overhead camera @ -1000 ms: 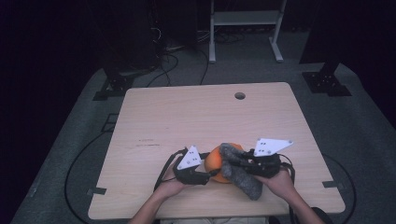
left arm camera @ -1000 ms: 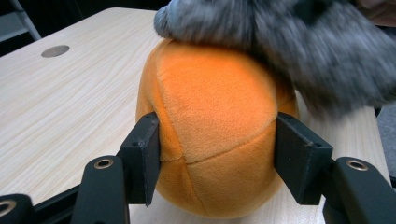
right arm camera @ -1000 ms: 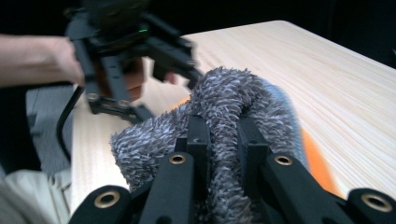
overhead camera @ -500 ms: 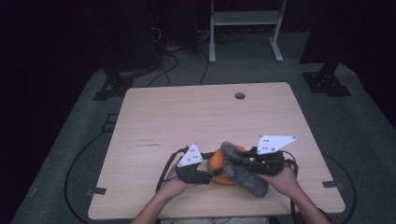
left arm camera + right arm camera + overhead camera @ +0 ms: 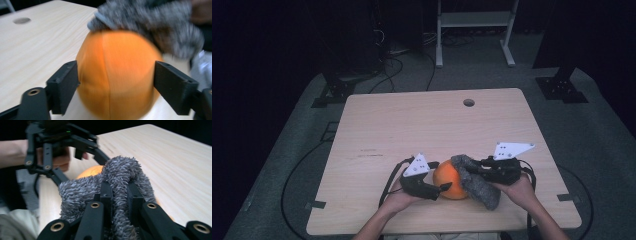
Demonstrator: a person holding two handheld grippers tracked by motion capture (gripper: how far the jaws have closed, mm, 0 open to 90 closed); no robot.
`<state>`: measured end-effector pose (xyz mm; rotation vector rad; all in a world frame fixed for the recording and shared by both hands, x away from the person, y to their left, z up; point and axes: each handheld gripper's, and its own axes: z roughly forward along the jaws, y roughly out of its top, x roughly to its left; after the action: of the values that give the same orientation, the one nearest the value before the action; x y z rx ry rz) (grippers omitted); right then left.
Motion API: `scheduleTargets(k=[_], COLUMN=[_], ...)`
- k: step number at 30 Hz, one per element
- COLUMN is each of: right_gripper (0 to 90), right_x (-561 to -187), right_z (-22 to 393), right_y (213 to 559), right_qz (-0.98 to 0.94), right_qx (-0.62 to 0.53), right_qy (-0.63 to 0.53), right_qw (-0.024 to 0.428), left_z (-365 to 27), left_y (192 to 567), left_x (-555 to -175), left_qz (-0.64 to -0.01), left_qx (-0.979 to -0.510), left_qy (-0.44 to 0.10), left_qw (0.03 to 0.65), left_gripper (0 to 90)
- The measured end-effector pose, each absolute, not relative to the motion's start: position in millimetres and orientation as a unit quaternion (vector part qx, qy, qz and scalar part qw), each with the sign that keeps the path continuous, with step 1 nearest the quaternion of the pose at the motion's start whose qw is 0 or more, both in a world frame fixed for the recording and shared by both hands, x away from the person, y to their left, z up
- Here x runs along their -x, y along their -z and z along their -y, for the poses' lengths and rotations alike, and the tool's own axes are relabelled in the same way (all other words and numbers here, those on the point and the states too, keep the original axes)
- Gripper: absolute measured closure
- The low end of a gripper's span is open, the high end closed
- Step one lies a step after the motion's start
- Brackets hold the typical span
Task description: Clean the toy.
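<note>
An orange fabric ball (image 5: 451,180) rests on the wooden table (image 5: 412,125) near its front edge. My left gripper (image 5: 443,187) reaches it from the left. Its jaws have just been opening and now stand either side of the ball (image 5: 115,75), no longer squeezing it. A grey fuzzy cloth (image 5: 479,185) drapes over the ball's right side and top. My right gripper (image 5: 469,171) is shut on a fold of this cloth (image 5: 120,175), pinched between the jaws (image 5: 119,192). The ball (image 5: 91,171) peeks out behind the cloth.
A small round hole (image 5: 469,102) sits near the table's far edge. The front edge lies just under both hands. Cables and metal stand legs (image 5: 472,55) are on the dark floor beyond the table.
The left jaws have spread apart around the orange ball. The ball and both grippers have shifted slightly toward the front edge; the right gripper keeps its hold on the cloth.
</note>
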<state>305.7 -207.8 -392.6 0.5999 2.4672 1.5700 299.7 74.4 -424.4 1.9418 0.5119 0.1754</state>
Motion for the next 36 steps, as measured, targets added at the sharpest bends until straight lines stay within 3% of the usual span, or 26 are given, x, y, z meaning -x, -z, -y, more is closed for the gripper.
scheduleTargets(k=[5, 8, 14, 20, 26, 28, 32, 36], right_gripper=[78.3, 78.3, 78.1, 78.0, 75.1, 66.2, 54.1, 51.9], right_x=[-302.2, -299.8, -294.7, -297.0, -302.7, -304.6, -310.2, -315.6], right_z=[209.5, 217.9, 238.4, 242.2, 229.3, 219.6, 202.9, 194.2], right_y=[389.1, 383.5, 368.5, 369.8, 382.1, 386.7, 392.9, 394.0], right_qz=[-0.819, -0.816, -0.822, -0.825, -0.827, -0.832, -0.838, -0.833], right_qx=[-0.194, -0.197, -0.208, -0.217, -0.202, -0.191, -0.184, -0.186], right_qy=[-0.535, -0.537, -0.507, -0.490, -0.515, -0.517, -0.511, -0.519], right_qw=[0.073, 0.085, 0.152, 0.180, 0.099, 0.070, 0.049, 0.039], left_z=[-76.5, -77.0, -81.2, -84.4, -81.4, -80.7, -81.1, -82.0], left_y=[425.6, 426.0, 426.1, 424.9, 424.4, 423.7, 424.5, 425.3], left_x=[-295.7, -293.6, -295.8, -297.3, -293.4, -291.9, -291.0, -292.0], left_qz=[-0.194, -0.174, -0.172, -0.174, -0.143, -0.134, -0.125, -0.125], left_qx=[-0.818, -0.826, -0.828, -0.828, -0.833, -0.836, -0.841, -0.843], left_qy=[-0.093, -0.107, -0.114, -0.132, -0.136, -0.137, -0.139, -0.138], left_qw=[0.533, 0.525, 0.521, 0.517, 0.518, 0.514, 0.507, 0.504], left_gripper=[33.0, 34.4, 34.0, 36.4, 38.1, 38.8, 40.3, 40.6])
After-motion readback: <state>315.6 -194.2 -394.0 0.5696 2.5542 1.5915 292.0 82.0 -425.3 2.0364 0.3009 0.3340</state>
